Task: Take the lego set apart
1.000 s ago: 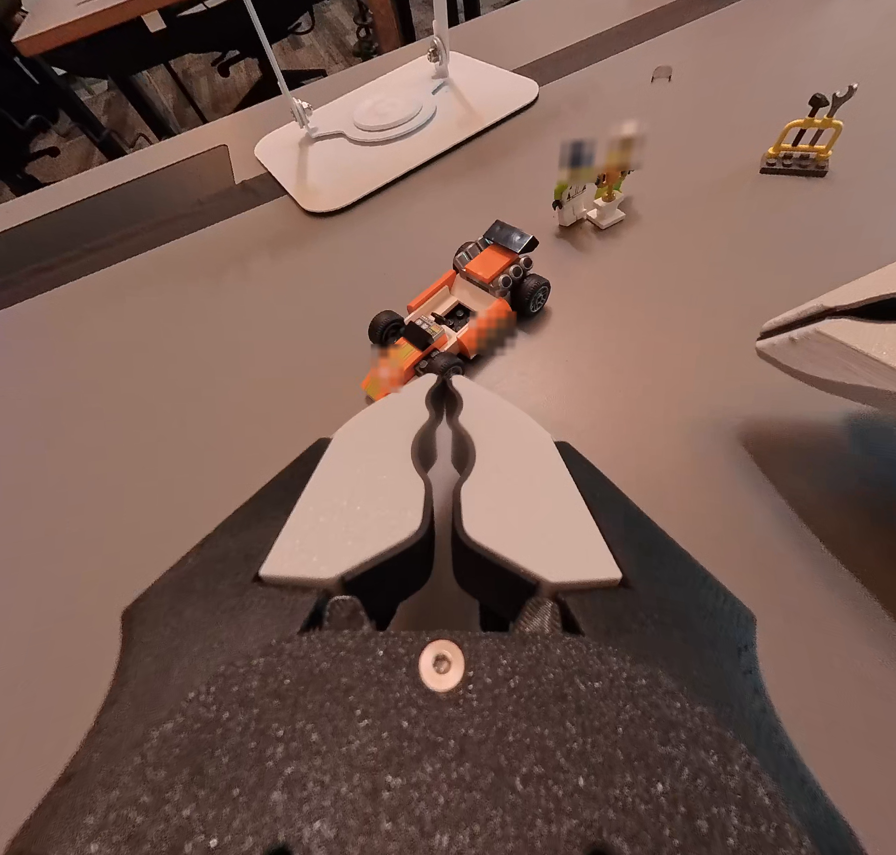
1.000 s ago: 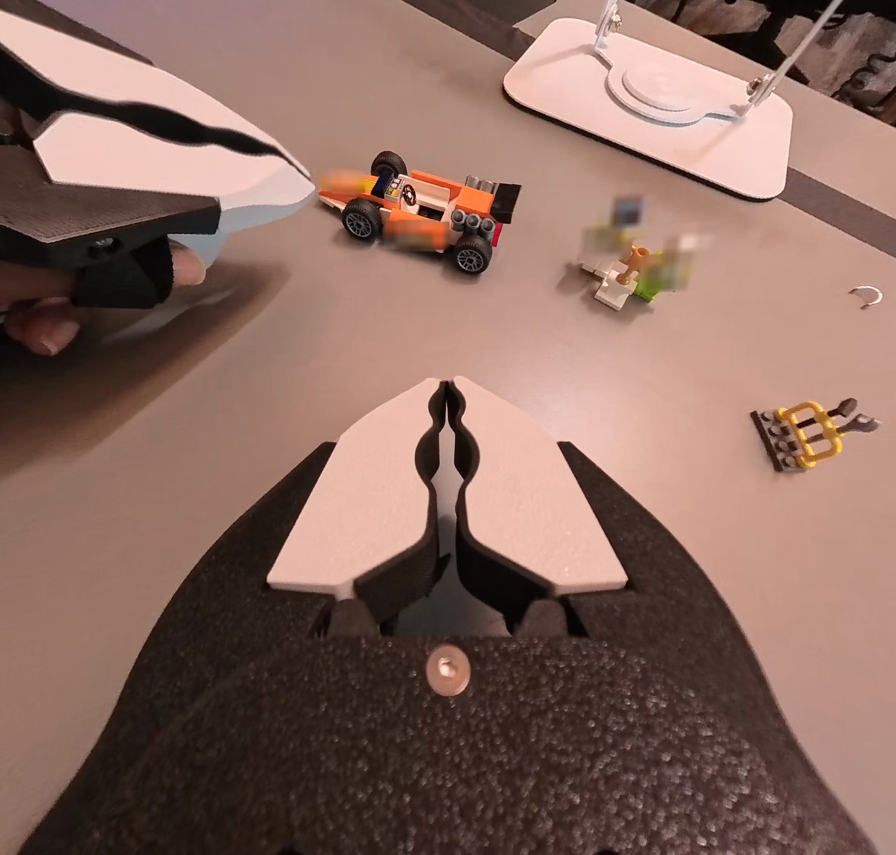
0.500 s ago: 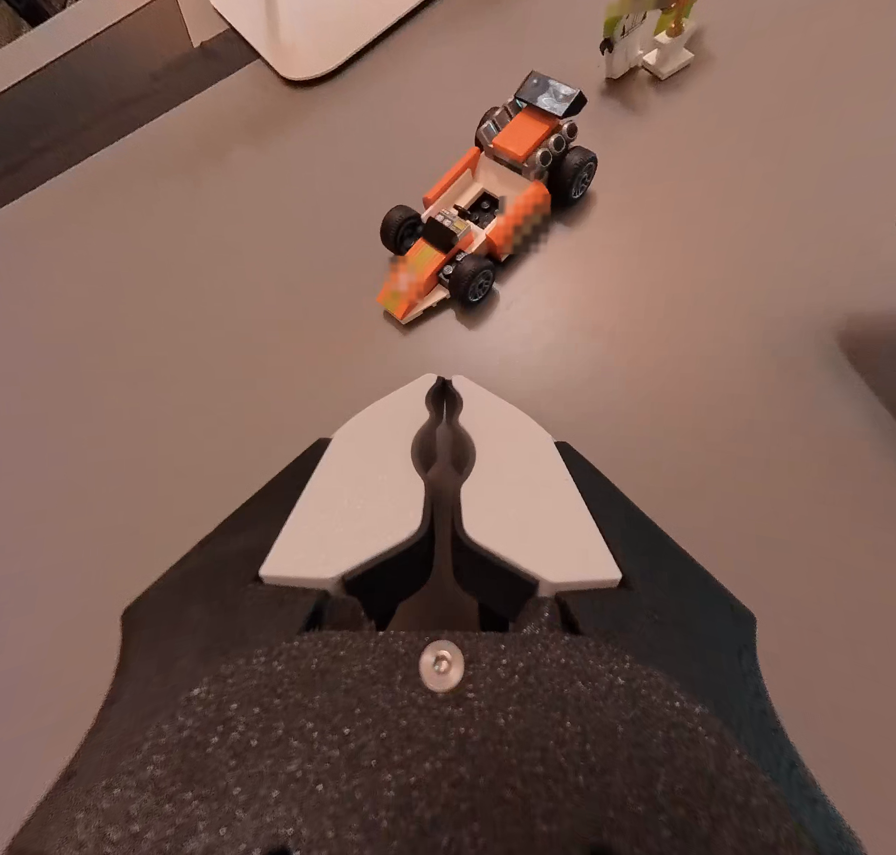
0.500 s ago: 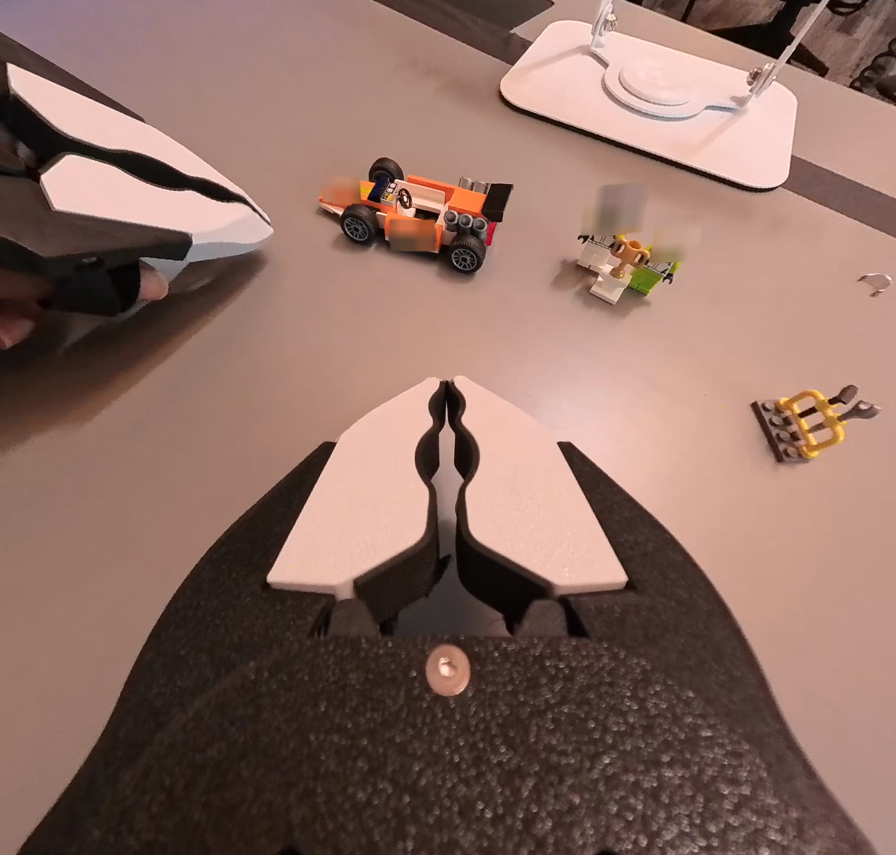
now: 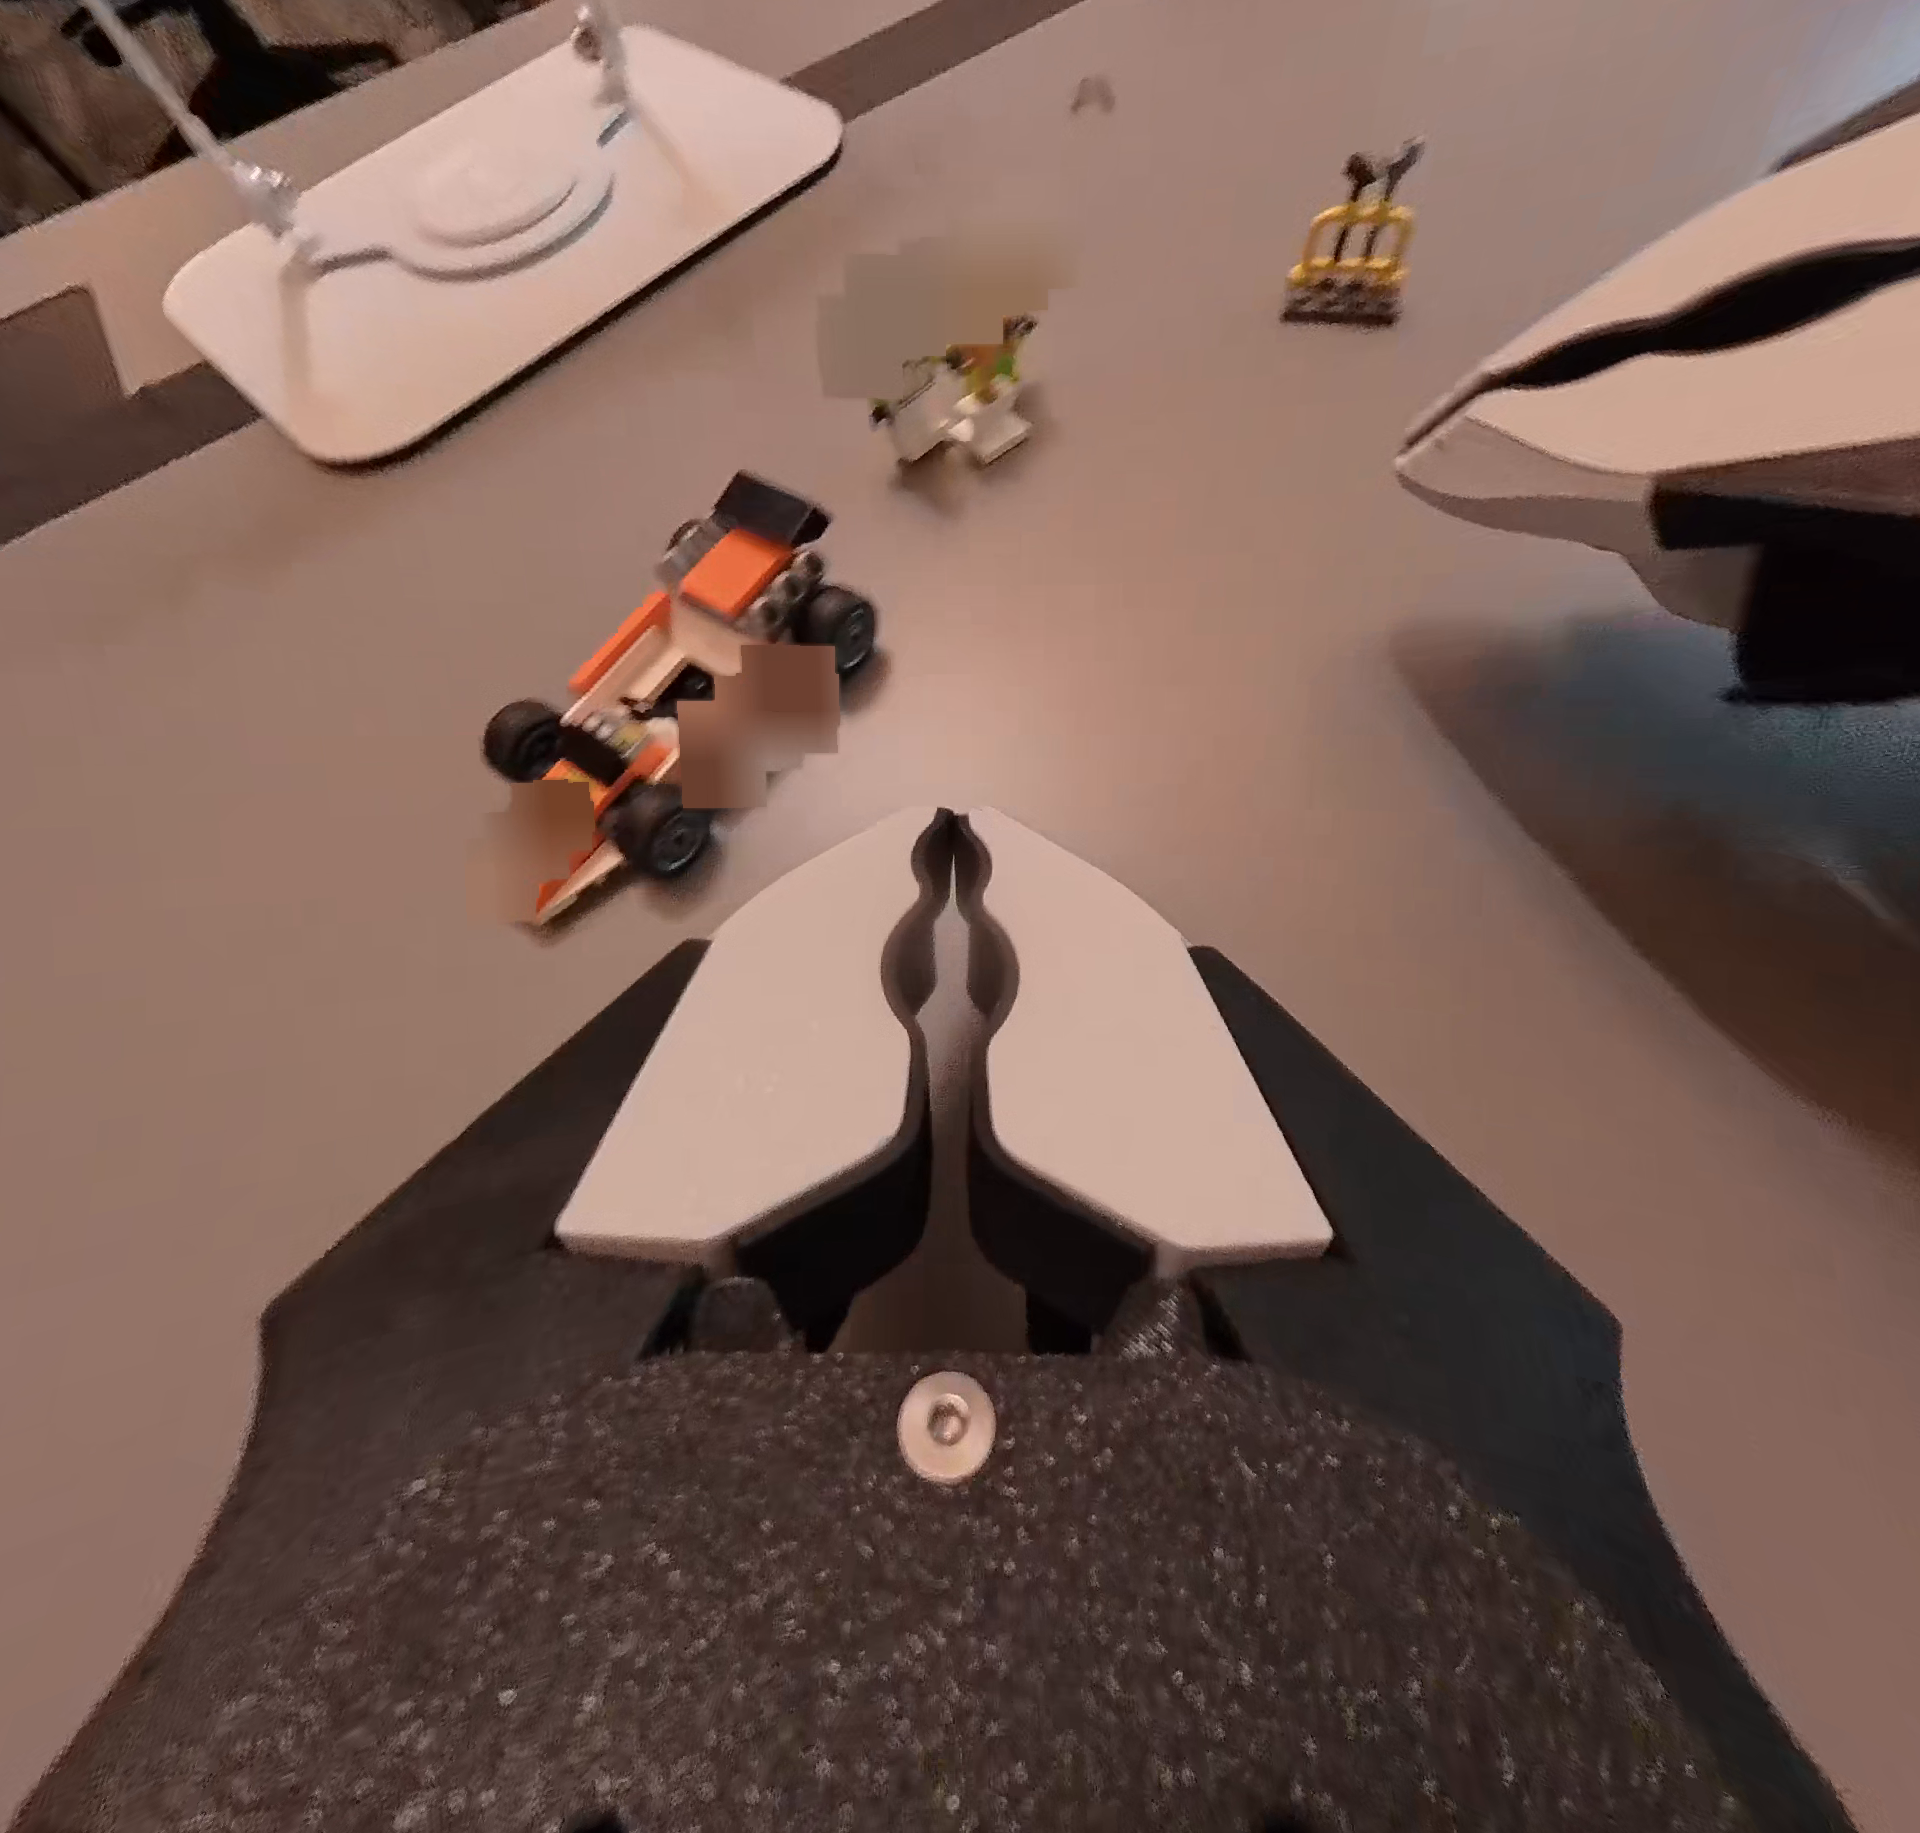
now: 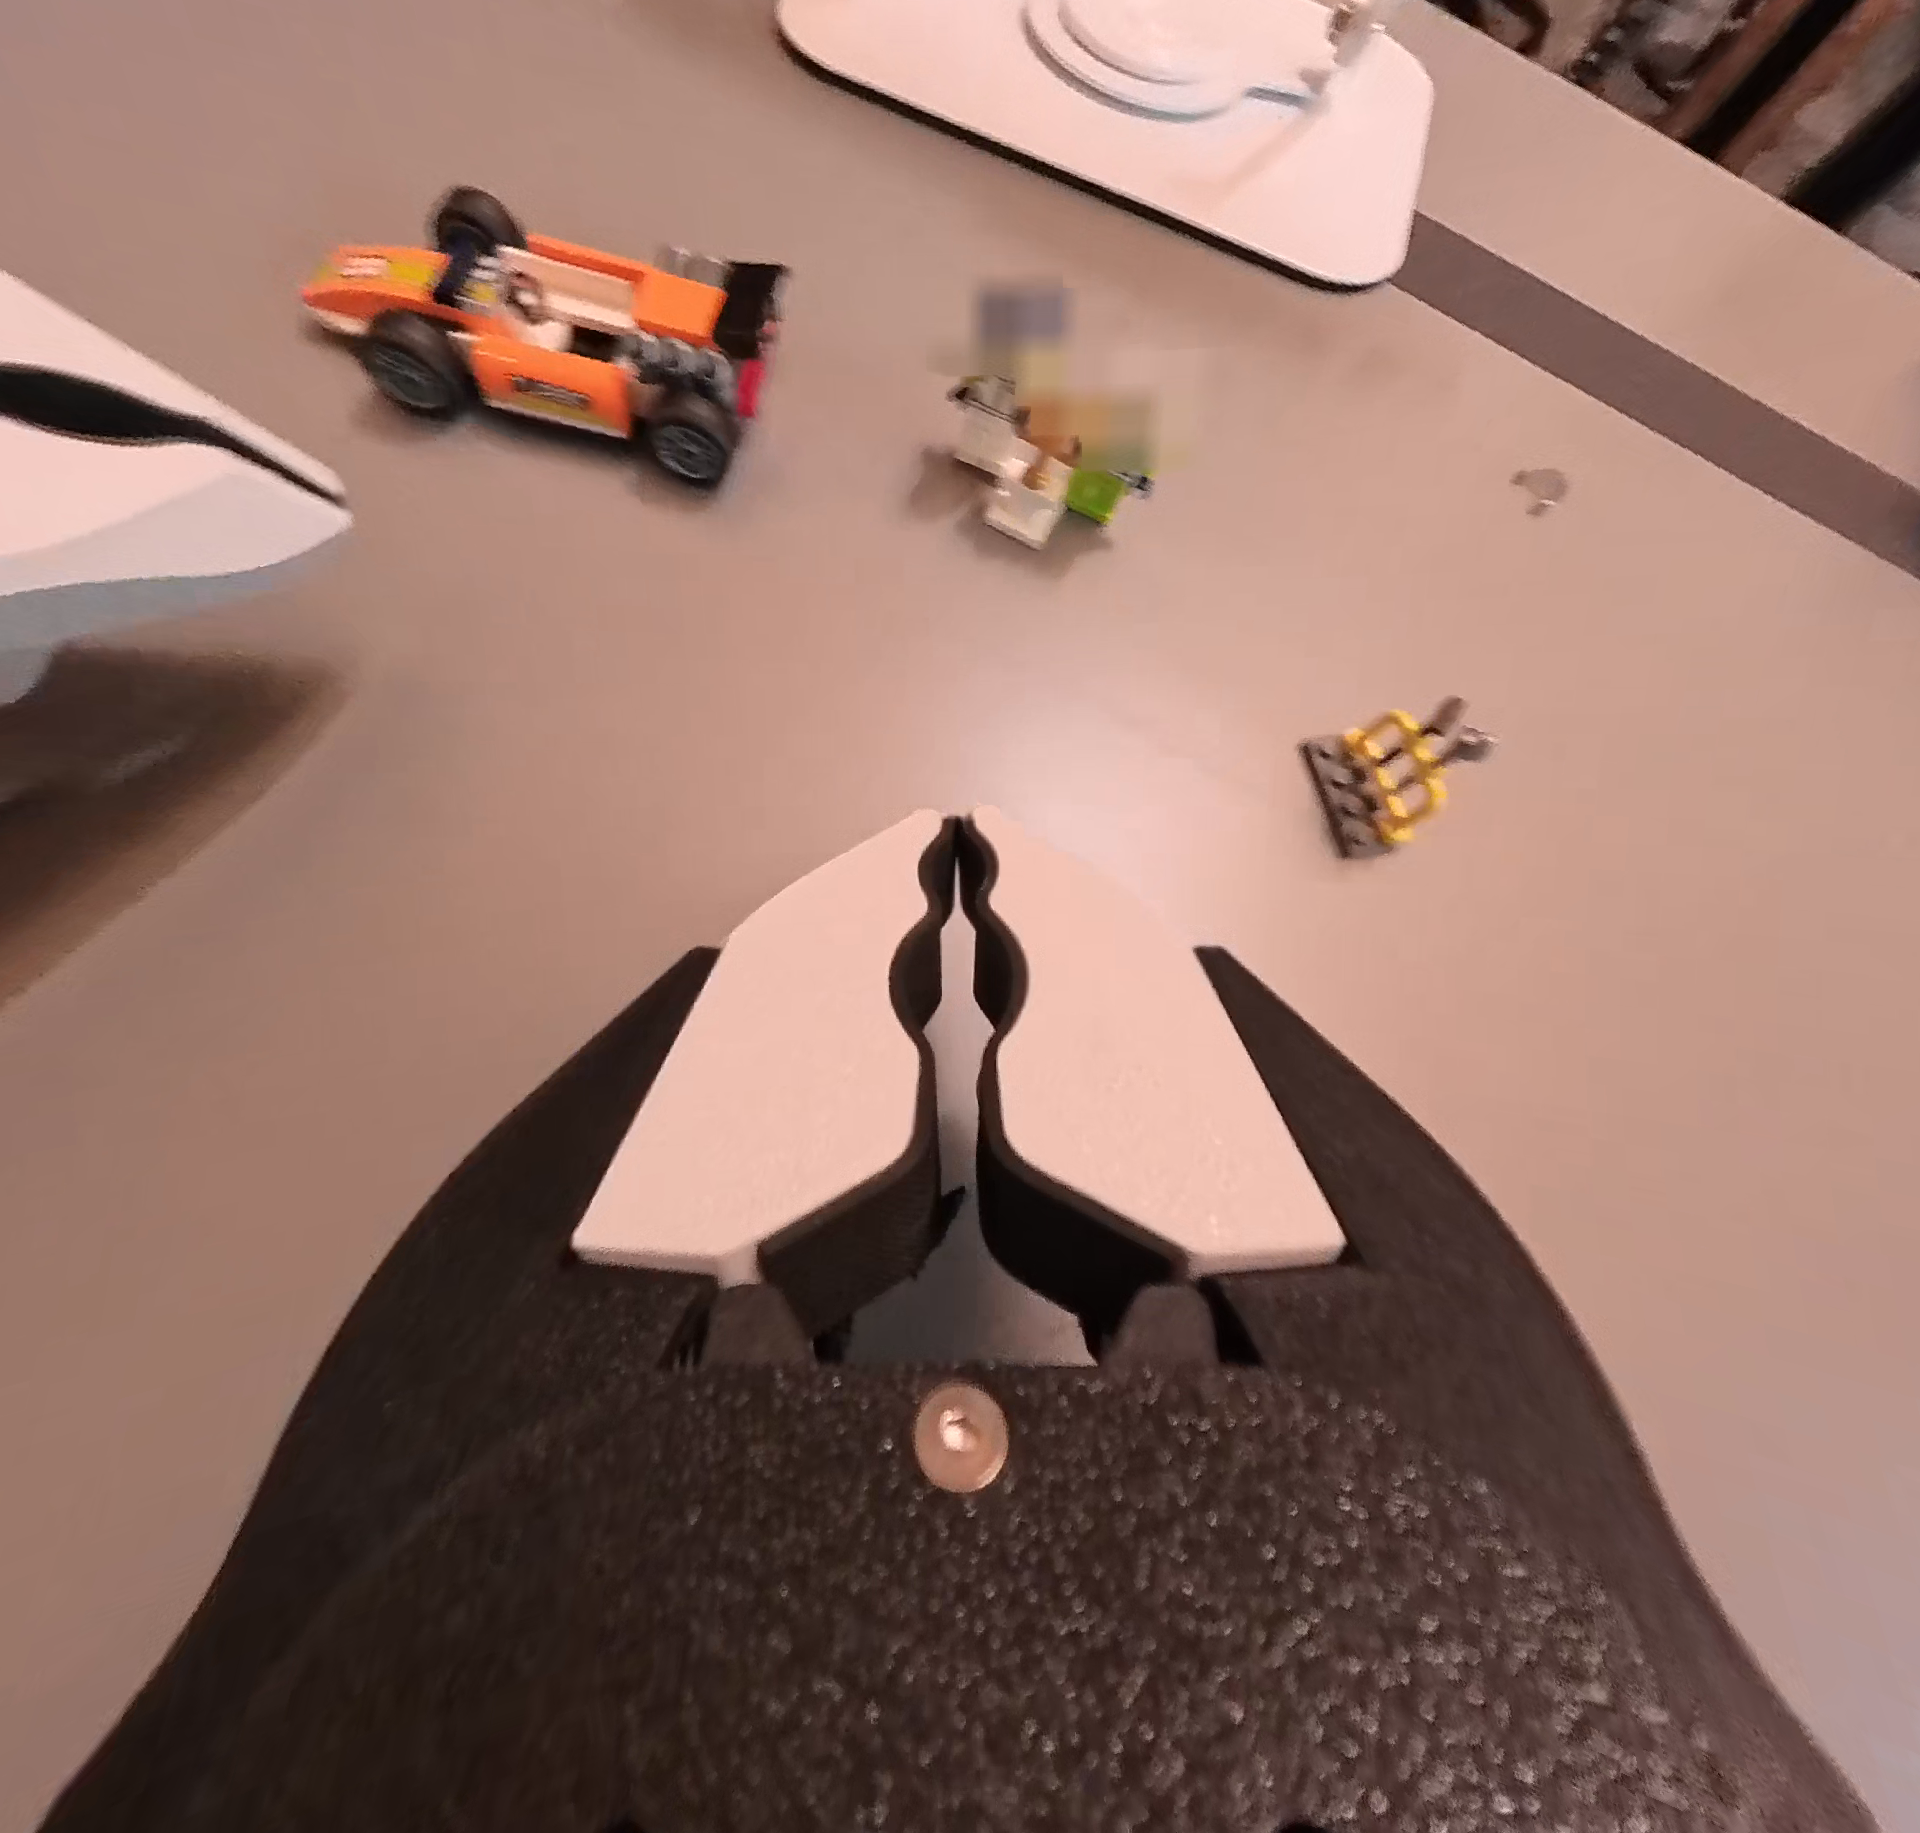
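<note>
From left to right in the right wrist view: the left gripper (image 6: 312, 495) pokes in at the edge, its fingers pressed together and empty, its tip near the car's nose. That placing looks like readiness to brace the car once a grip is taken.

The car (image 6: 540, 349) sits whole on all four wheels on the table (image 6: 623, 744), side-on, so its long flank faces both tools.

Just right of it the minifigures (image 6: 1039, 464) stand close together on small white plates, apart from the car.

Behind them lies a white stand base (image 6: 1122, 90), out of the working space.

Farthest right, the yellow tool rack (image 6: 1382, 781) rests alone.

The right gripper (image 6: 961, 827) hovers over bare table between all three pieces, closed on nothing. No piece is yet detached, I judge.
</note>
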`<action>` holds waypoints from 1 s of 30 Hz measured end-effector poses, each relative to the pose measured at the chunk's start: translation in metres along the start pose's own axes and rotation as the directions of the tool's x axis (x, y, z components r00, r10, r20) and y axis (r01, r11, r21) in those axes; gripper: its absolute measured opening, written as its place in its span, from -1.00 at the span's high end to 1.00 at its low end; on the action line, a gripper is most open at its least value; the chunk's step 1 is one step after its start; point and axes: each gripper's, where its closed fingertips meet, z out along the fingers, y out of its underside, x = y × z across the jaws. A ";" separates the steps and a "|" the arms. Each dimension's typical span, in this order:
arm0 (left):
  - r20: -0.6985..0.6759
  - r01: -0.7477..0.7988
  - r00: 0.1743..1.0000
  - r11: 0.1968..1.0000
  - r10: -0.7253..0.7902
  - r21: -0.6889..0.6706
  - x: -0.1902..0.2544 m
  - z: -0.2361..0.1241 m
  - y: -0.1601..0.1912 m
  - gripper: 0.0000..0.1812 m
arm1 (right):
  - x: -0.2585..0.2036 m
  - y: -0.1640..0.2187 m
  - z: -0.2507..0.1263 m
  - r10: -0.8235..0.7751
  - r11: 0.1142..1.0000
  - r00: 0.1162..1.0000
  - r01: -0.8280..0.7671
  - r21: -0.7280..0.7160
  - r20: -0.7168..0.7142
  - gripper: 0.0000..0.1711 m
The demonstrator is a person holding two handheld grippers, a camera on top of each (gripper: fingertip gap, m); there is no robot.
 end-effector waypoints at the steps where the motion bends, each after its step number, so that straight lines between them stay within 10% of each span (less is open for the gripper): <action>1: -0.020 -0.007 1.000 1.000 0.007 0.017 0.007 0.001 -0.004 1.00 | 0.010 0.001 -0.001 0.009 1.000 1.000 -0.009 -0.003 -0.023 1.00; 10: -0.144 -0.135 0.980 0.990 0.138 0.033 0.064 0.013 -0.008 1.00 | 0.069 0.022 -0.002 0.069 0.996 0.984 -0.078 -0.053 -0.163 1.00; 30: 0.028 -0.121 0.992 0.992 0.120 0.034 0.013 0.008 -0.011 1.00 | 0.052 0.015 0.000 0.001 1.000 0.991 -0.005 -0.024 -0.131 1.00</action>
